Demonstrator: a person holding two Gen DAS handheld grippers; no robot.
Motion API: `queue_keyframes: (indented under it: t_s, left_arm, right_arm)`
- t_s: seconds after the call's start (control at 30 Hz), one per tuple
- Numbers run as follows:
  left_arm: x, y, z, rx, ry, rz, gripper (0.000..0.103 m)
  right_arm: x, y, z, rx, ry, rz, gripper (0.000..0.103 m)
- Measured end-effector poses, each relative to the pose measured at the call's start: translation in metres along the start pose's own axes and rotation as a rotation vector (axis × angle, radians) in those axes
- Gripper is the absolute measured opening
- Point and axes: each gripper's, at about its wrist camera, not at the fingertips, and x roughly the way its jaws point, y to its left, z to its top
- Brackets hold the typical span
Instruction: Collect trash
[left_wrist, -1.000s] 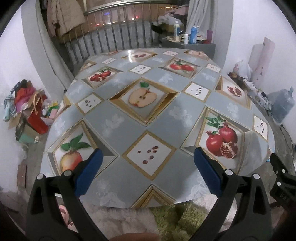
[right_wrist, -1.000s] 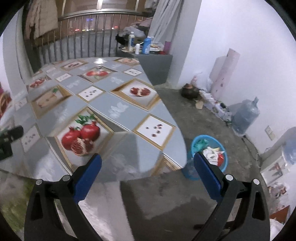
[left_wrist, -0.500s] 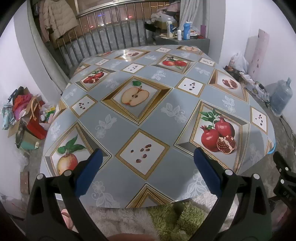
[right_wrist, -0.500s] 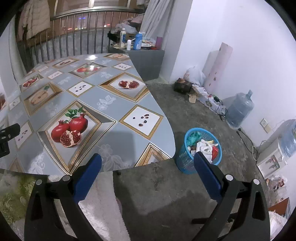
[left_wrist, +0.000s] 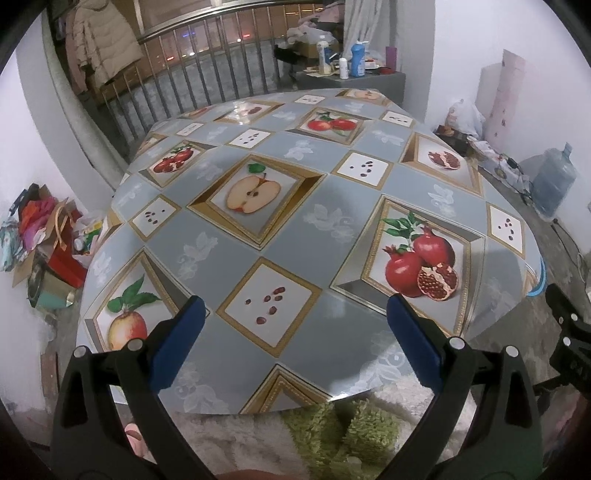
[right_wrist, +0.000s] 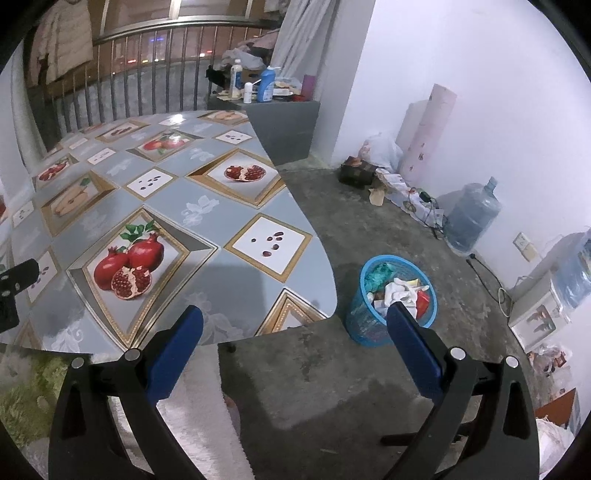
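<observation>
- The left gripper (left_wrist: 291, 321) is held over the table (left_wrist: 207, 236), jaws wide, nothing gripped.
- The right gripper (right_wrist: 293, 332) is held jaws wide beside the trash-filled blue basket (right_wrist: 360, 325) on the floor.

No text, label, brand or number can be read in either view. The bottles (right_wrist: 266, 84) on the grey cabinet (right_wrist: 284, 125) carry labels, but they are too small and blurred to make out.
</observation>
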Motion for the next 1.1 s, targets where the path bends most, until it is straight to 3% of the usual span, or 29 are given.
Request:
queue_keyframes:
  t_s: [0.47,1.1]
  left_arm:
    - [-0.006,-0.015,0.004,0.031,-0.022,-0.065,0.094]
    - [-0.003,-0.013,0.007,0.019,-0.013,-0.044,0.094]
  right_arm:
    - [-0.002,-0.014,0.004,0.02,0.0,-0.035,0.097]
    - [0.0,-0.014,0.005,0.02,0.004,-0.036,0.097]
